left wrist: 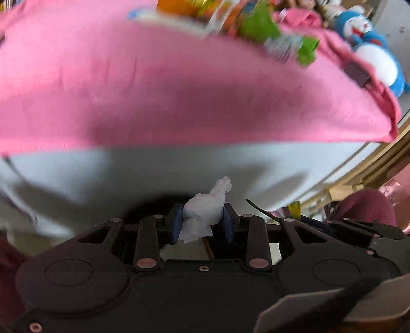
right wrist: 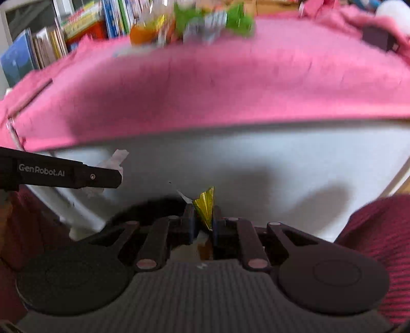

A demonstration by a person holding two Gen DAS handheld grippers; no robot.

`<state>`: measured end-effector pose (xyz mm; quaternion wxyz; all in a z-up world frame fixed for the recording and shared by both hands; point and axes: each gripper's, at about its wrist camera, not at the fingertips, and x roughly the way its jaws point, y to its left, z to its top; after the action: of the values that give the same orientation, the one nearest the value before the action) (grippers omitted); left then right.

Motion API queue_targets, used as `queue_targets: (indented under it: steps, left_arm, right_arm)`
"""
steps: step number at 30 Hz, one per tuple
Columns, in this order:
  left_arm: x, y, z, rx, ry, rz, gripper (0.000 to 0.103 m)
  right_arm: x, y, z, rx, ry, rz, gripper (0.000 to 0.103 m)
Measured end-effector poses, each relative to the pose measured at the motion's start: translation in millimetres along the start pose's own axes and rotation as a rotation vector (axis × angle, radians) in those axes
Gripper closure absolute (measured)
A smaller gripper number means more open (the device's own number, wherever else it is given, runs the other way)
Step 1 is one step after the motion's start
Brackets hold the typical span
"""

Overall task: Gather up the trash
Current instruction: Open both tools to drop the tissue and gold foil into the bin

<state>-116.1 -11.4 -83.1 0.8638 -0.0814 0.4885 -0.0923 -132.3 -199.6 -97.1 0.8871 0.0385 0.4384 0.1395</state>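
My left gripper is shut on a crumpled white tissue, which bulges out above and below the blue pads. The same gripper juts in from the left of the right wrist view, with the tissue showing past its tip. A gold foil wrapper is pinched upright in my right gripper, which is shut on it. Both grippers hang in front of the white side of a bed, below a pink cover. More wrappers, green and orange, lie blurred at the far edge of the cover.
A blue and white plush toy sits at the far right on the pink cover. A small dark box lies near it. Books stand in a row at the back left. A dark red sleeve or leg fills the lower right.
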Motion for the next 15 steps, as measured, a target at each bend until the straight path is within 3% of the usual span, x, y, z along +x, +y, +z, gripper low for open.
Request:
queue_targets:
  steps: [7,15]
  left_arm:
    - [44,8,-26,-0.002,0.125,0.055,0.072]
    - [66,10,-37,0.010,0.191,0.080,0.071]
  right_arm:
    - [35,-3,-23,0.036,0.122,-0.001,0.084]
    - [41,-5,-21,0.047,0.145,0.004,0.080]
